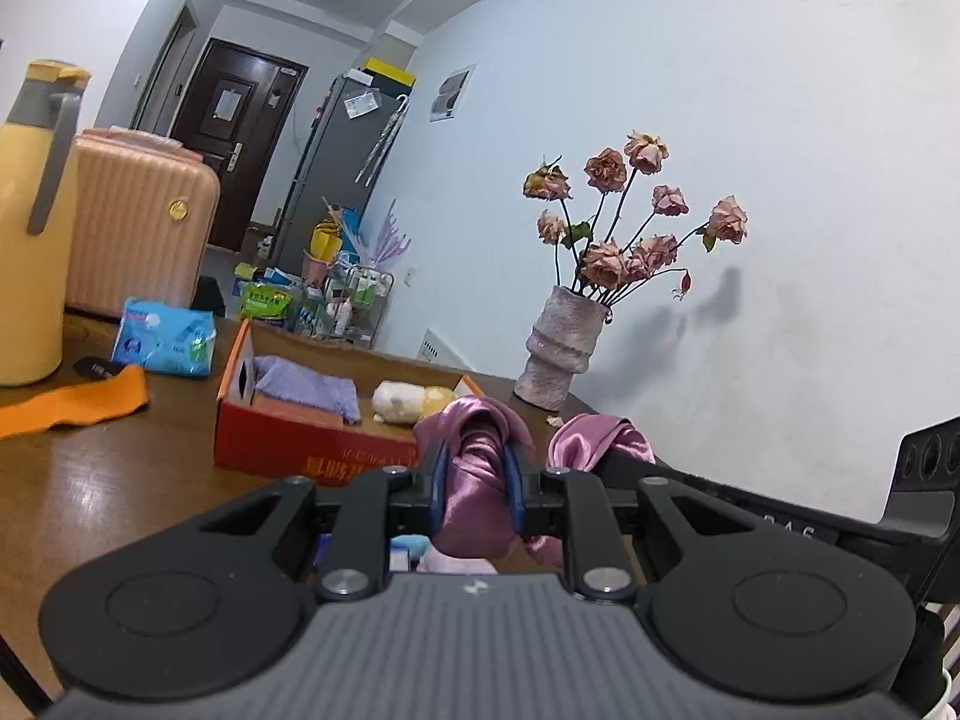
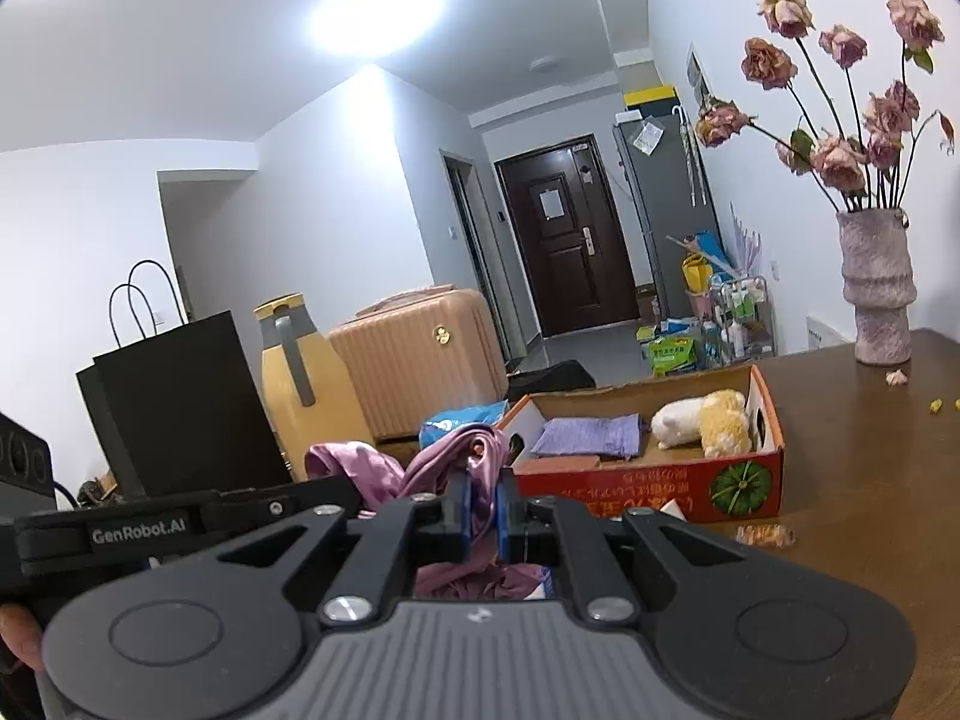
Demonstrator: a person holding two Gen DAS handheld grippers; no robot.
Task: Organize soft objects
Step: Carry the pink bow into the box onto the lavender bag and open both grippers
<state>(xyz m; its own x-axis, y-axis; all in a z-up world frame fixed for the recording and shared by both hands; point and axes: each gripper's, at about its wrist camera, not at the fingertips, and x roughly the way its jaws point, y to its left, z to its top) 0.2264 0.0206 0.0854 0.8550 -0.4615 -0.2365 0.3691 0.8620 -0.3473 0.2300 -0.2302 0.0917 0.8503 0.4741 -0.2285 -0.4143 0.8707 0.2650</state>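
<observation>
Pink satin cloth (image 1: 474,480) is held up in both tools, just in front of the orange cardboard box (image 1: 288,438).

The left tool (image 1: 475,483) is seen nearly closed, its blue pads pinched on a thick fold of the cloth; the right tool (image 2: 482,507) is seen closed tighter on a thinner fold of the same cloth, which hangs bunched between the two. Inside the box a folded purple towel (image 2: 585,435) is laid at the end nearer the yellow jug (image 2: 300,378), and a cream and yellow plush toy (image 2: 702,420) at the end nearer the vase of dried roses (image 2: 876,288). The box is set on the wooden worktop (image 2: 858,468); an orange cloth strip (image 1: 72,402) is spread beyond the box's towel end.
</observation>
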